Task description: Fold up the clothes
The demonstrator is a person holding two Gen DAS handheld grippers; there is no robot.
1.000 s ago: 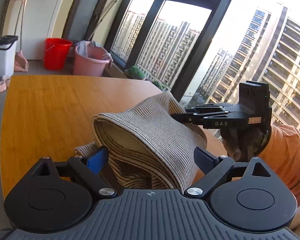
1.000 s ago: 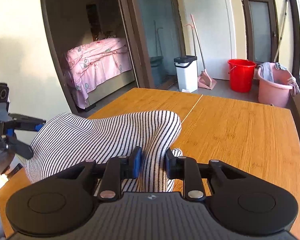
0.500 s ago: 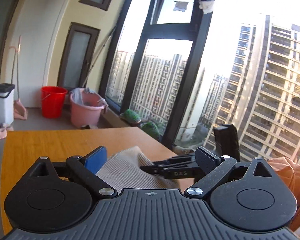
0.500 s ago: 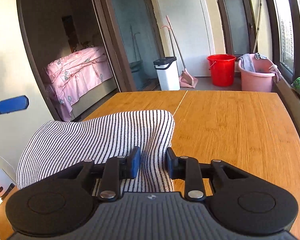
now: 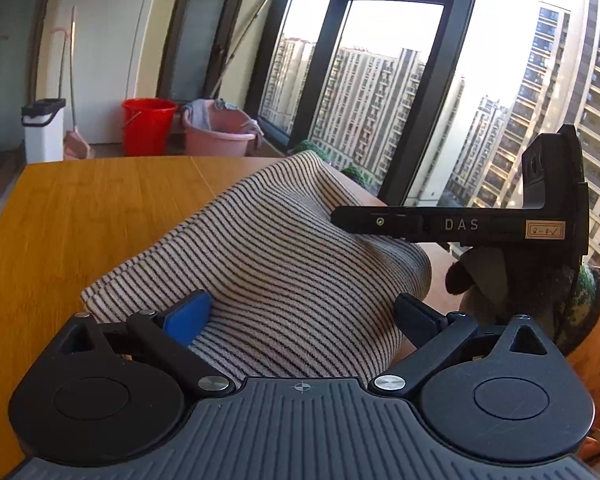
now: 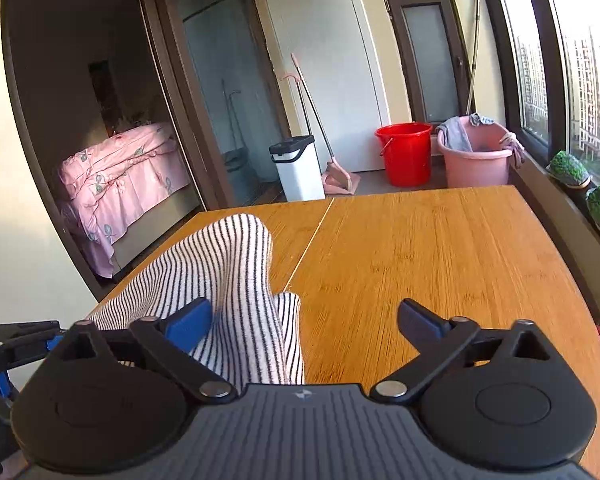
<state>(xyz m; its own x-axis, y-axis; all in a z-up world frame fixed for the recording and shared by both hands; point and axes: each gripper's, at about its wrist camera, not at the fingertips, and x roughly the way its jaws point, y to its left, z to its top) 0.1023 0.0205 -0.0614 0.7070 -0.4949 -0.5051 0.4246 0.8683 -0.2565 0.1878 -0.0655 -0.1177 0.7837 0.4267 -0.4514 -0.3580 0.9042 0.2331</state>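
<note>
A black-and-white striped garment (image 5: 284, 264) lies bunched on the wooden table (image 5: 80, 216). My left gripper (image 5: 304, 312) is open, its fingers spread on either side of the cloth's near fold. The right gripper shows side-on in this view (image 5: 340, 220), its tip over the garment. In the right wrist view the right gripper (image 6: 304, 320) is open; the striped garment (image 6: 228, 272) lies by its left finger, and bare table (image 6: 420, 248) lies between the fingers. The left gripper shows at the left edge (image 6: 12, 340).
A red bucket (image 6: 406, 152), a pink basin with cloths (image 6: 474, 156), a white bin (image 6: 298, 168) and a dustpan stand on the floor beyond the table's far edge. Large windows and small potted plants (image 6: 570, 168) line the right side. A doorway shows a pink bed (image 6: 120, 176).
The right gripper was shut on the striped garment and has opened, letting it go. The garment has settled lower on the table. The left gripper has dipped back down over the cloth, still open.
</note>
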